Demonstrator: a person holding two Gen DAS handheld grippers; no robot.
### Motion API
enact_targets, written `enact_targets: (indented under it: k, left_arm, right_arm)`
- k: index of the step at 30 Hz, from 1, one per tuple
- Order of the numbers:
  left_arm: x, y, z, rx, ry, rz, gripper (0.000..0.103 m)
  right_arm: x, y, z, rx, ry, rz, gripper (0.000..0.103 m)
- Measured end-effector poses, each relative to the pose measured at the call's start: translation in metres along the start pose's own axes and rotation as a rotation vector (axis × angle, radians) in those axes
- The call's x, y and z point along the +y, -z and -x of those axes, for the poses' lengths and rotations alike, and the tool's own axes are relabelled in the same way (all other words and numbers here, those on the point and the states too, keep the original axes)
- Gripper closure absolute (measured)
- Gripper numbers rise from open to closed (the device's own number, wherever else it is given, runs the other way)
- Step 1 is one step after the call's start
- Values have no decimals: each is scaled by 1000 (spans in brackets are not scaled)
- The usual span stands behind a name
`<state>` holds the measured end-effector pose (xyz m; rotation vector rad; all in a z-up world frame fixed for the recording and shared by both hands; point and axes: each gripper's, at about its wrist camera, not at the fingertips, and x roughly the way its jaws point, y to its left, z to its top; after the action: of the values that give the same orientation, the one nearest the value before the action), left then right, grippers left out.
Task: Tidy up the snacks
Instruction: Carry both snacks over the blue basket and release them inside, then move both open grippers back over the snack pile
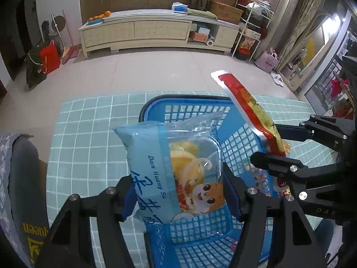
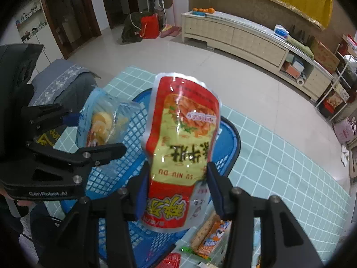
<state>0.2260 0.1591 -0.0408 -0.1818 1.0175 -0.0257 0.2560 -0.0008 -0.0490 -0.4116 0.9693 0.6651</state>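
My left gripper [image 1: 178,196] is shut on a light blue snack bag [image 1: 169,169] with a cartoon face, held above the blue plastic basket [image 1: 200,243]. My right gripper [image 2: 176,194] is shut on a red and yellow snack packet [image 2: 180,138], held upright over the same basket [image 2: 229,143]. In the left wrist view the right gripper [image 1: 270,147] holds the red packet [image 1: 247,105] over the basket's right side. In the right wrist view the left gripper [image 2: 93,134] and the blue bag [image 2: 102,120] are over the basket's left side.
The basket stands on a table with a teal tiled cloth [image 1: 89,134]. More snack packets [image 2: 209,236] lie on the table near the basket. A chair with grey clothing [image 1: 20,178] is at the table's left. A long cabinet [image 1: 156,33] stands across the floor.
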Motion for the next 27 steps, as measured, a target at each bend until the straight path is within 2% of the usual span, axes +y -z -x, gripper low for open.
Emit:
enact_targets:
  k: [2,4,6,7,10,12,21,27]
  left_arm:
    - [3,-1,-4,8,0,3,39]
    - [5,-3,-3,-10,-3,11,39]
    - [3,-5,-2,-21,-2,-1,33]
    - [0,-6,-1,-20,-25,-25,29]
    - [-6,-5,5,-44,-78,-68,28]
    - [-8,-3,9,-40,-72,-71,28]
    - [-18,16,51,-82,-57,-43,28]
    - [-47,34,74,-98,-39,-68,27]
  right_arm:
    - [2,-5,-6,7,-5,-3,50]
    - [2,-6,-12,18,-13,2,43]
    - [3,-5,-15,21,7,12,30]
    - [3,-4,-15,21,24,20,27]
    - [-2,-2,-12,16,58,1,21]
    - [-5,1,-7,5,69,-23,17]
    - [-13,29,40,-47,66,-117,16]
    - [-16,49,76,-86,78,-155,16]
